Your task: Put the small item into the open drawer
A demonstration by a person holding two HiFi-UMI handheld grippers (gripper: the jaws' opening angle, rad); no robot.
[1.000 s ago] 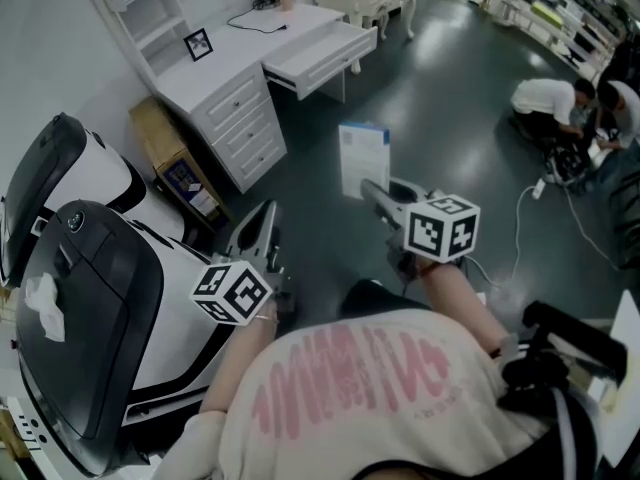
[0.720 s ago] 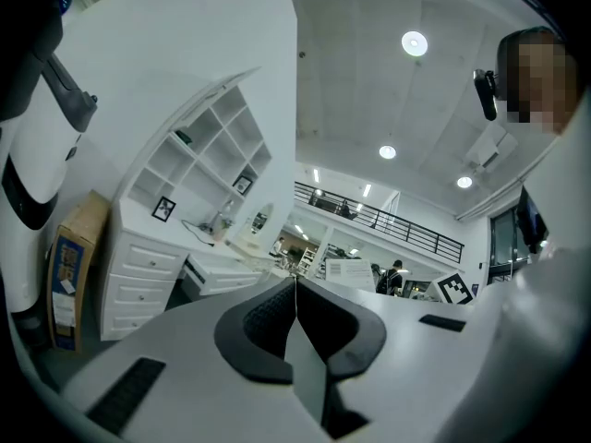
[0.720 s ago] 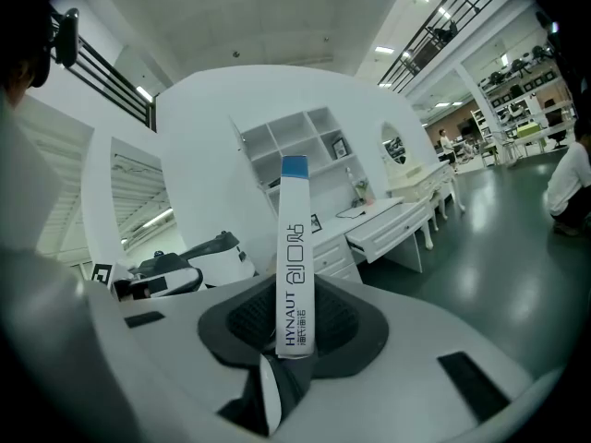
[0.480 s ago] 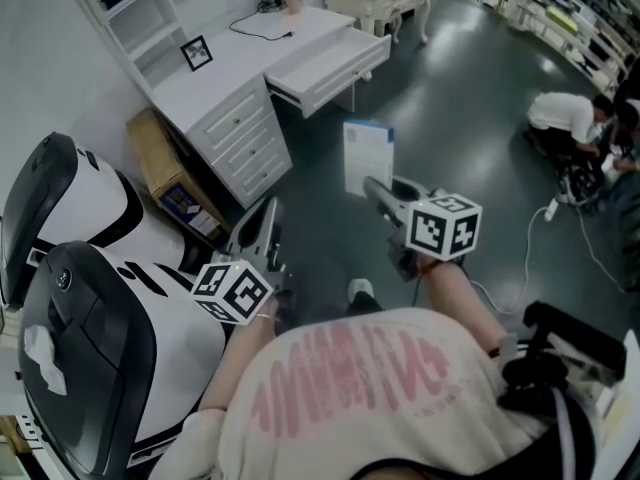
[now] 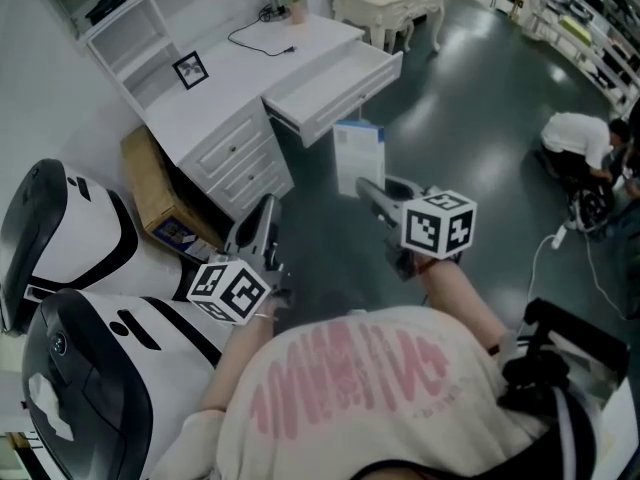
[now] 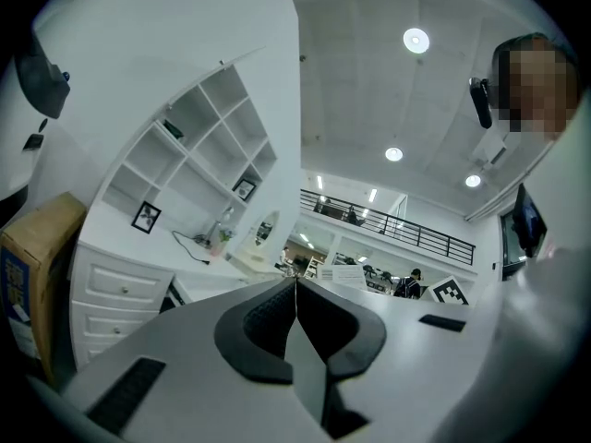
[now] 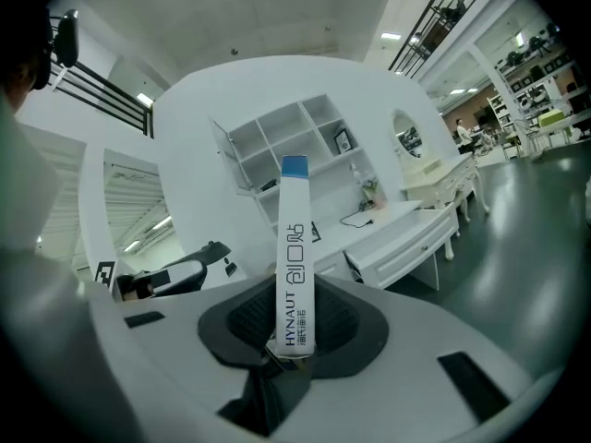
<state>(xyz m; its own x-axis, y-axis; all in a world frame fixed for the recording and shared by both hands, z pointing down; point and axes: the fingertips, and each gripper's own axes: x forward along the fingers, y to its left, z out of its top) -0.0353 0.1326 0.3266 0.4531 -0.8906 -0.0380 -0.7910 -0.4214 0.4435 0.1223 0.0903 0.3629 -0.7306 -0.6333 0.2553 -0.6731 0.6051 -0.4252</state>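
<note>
Near us, we hold our left gripper (image 5: 265,213) clenched on nothing and our right gripper (image 5: 372,193) grasping a slim white cardboard box with a blue band (image 5: 358,156), upright above the dark glossy floor (image 5: 470,118), well short of the far white wooden desk's (image 5: 240,73) open white drawer (image 5: 340,93).

**Desk (image 5: 240,78) with open drawer (image 5: 335,80) ahead**

A shelf unit (image 5: 100,18) stands behind the desk, and a picture frame (image 5: 190,69) stands on it. The drawer juts from the desk's right side. A carton (image 5: 150,188) sits just beside the desk's near end. The packet (image 5: 358,156), upright in the right hand-held gripper (image 5: 366,188), is short of the drawer. The left hand-held gripper (image 5: 264,208) is to its left.
</note>
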